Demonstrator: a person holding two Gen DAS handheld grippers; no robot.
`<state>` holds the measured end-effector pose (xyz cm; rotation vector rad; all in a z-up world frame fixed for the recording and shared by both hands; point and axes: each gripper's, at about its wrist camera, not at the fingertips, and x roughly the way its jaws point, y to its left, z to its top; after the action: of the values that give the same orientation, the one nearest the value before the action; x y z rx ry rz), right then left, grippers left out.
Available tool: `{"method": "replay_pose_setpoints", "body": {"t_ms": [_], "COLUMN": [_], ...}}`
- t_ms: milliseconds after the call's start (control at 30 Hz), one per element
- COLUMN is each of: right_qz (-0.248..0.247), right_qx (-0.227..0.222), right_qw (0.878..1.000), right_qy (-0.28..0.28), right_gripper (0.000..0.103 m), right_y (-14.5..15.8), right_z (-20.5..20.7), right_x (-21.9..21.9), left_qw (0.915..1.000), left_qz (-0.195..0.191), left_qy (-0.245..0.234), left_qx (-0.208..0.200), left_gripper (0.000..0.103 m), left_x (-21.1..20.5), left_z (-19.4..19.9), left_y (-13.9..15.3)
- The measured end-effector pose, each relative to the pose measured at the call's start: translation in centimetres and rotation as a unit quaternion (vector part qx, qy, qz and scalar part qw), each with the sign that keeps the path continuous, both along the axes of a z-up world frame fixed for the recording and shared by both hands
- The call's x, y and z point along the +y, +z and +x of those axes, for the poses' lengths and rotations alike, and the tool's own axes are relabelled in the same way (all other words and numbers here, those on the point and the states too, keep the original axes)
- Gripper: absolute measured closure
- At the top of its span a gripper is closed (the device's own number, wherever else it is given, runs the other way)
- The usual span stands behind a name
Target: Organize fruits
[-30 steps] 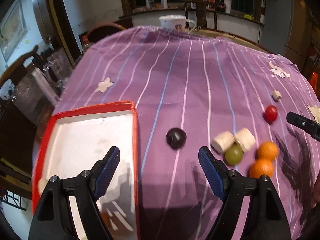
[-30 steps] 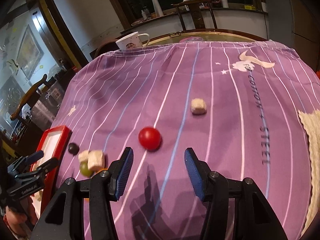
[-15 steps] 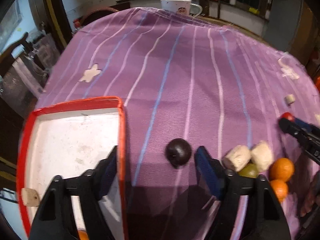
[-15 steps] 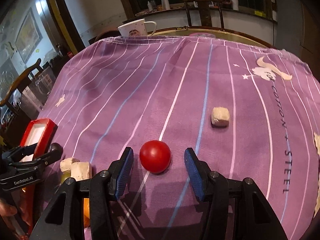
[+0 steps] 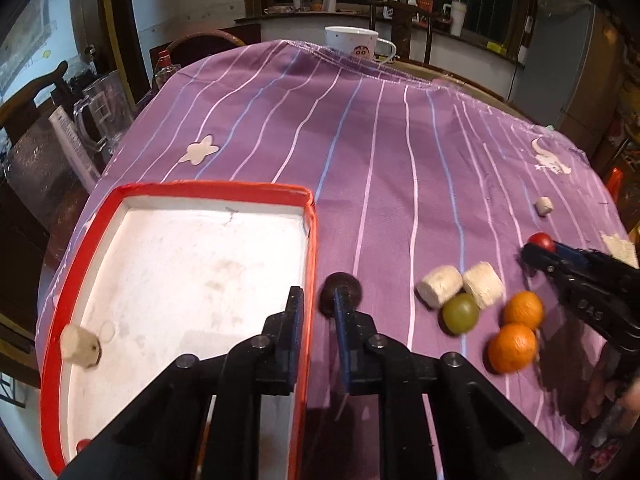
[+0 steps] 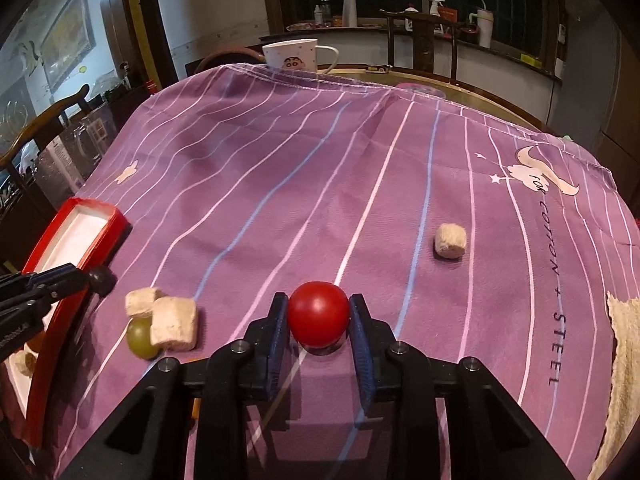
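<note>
A: Start close in. What has each claw got?

B: The right gripper (image 6: pixel 319 320) is closing on the red fruit (image 6: pixel 318 312), pads against both its sides, with the fruit down on the cloth (image 6: pixel 280 184). The left gripper (image 5: pixel 318 304) has come together at the dark fruit (image 5: pixel 340 294). Its right finger lies across the fruit's front, and the left one sits over the tray (image 5: pixel 310 240) rim. Whether it truly pinches the fruit, I can't tell.

A: So how far along are we?

B: Early, I'd say. The tray holds one pale chunk (image 5: pixel 80 346) near its left wall, and something small and red peeks out at the near corner. Everything else is on the cloth.

A: What's left out there?

B: Two oranges (image 5: pixel 512 346), a green grape (image 5: pixel 460 312) and two pale cubes (image 5: pixel 480 284) in a tight cluster between the grippers. Farther off, a lone cube (image 6: pixel 450 240) sits well apart.

A: Anything in the way?

B: The cluster lies between the red fruit and the tray, so carrying across means lifting over it. The tray's raised rim sits just beside the dark fruit. A mug (image 6: pixel 292 54) stands at the far edge, clear of the work.
</note>
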<state>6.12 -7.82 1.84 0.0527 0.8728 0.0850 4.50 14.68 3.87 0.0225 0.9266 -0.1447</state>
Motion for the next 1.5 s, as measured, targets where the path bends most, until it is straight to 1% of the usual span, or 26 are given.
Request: {"method": "replay_pose_setpoints", "body": {"t_ms": [200, 500, 567, 633, 700, 800, 933, 1000, 1067, 1100, 1200, 1267, 1367, 1400, 1500], "right_qz": [0.018, 0.076, 0.092, 0.11, 0.119, 0.133, 0.147, 0.149, 0.151, 0.151, 0.155, 0.156, 0.156, 0.157, 0.16], "right_qx": [0.002, -0.021, -0.026, -0.02, -0.012, -0.012, -0.007, -0.004, -0.004, -0.005, -0.006, -0.005, -0.005, -0.005, -0.003], "right_qw": [1.0, 0.997, 0.995, 0.994, 0.993, 0.991, 0.989, 0.989, 0.989, 0.989, 0.988, 0.988, 0.988, 0.988, 0.987], "right_qy": [0.012, 0.0, -0.007, -0.013, -0.012, -0.012, -0.008, -0.007, -0.006, -0.007, -0.009, -0.009, -0.009, -0.008, -0.008], "right_gripper": [0.07, 0.07, 0.07, 0.07, 0.07, 0.07, 0.069, 0.069, 0.069, 0.069, 0.069, 0.069, 0.069, 0.069, 0.069], "right_y": [-0.1, 0.6, 0.4, -0.2, -0.6, -0.7, -1.1, -1.2, -1.2, -1.2, -1.2, -1.2, -1.3, -1.3, -1.4], "right_z": [-1.6, -3.5, -3.6, -3.6, -3.4, -3.4, -3.4, -3.3, -3.3, -3.4, -3.5, -3.4, -3.5, -3.5, -3.5], "right_x": [0.9, -0.7, -1.3, -1.8, -2.1, -2.5, -2.7, -2.8, -2.8, -2.8, -3.0, -3.0, -2.9, -2.9, -2.9], "left_qw": [0.9997, 0.9989, 0.9987, 0.9986, 0.9984, 0.998, 0.9988, 0.9991, 0.9989, 0.9986, 0.9977, 0.9973, 0.9968, 0.9962, 0.9936], "left_qz": [-0.022, -0.042, -0.046, -0.048, -0.05, -0.053, -0.044, -0.042, -0.036, -0.03, -0.01, -0.011, -0.028, -0.04, -0.066], "left_qy": [0.01, 0.022, 0.023, 0.024, 0.025, 0.032, 0.018, -0.004, -0.03, -0.044, -0.067, -0.072, -0.068, -0.068, -0.081], "left_qx": [-0.003, -0.008, -0.005, 0.001, 0.006, 0.013, 0.01, 0.009, 0.006, 0.002, 0.002, 0.011, 0.03, 0.038, 0.044], "left_gripper": [0.088, 0.088, 0.088, 0.087, 0.086, 0.086, 0.085, 0.081, 0.061, 0.056, 0.055, 0.055, 0.055, 0.055, 0.055], "left_x": [2.1, 3.1, 3.2, 3.3, 3.4, 3.3, 1.7, 0.0, -1.8, -3.0, -5.4, -6.1, -6.3, -6.1, -5.7], "left_z": [-2.1, -3.0, -3.0, -2.8, -2.4, -1.6, -0.8, -0.4, -0.3, -0.1, 0.3, 0.9, 1.8, 1.8, 1.1], "left_y": [0.7, 0.7, 0.6, 0.4, 0.2, 0.0, 0.3, 0.5, 0.5, 0.5, 0.2, -0.2, -1.0, -1.2, -1.3]}}
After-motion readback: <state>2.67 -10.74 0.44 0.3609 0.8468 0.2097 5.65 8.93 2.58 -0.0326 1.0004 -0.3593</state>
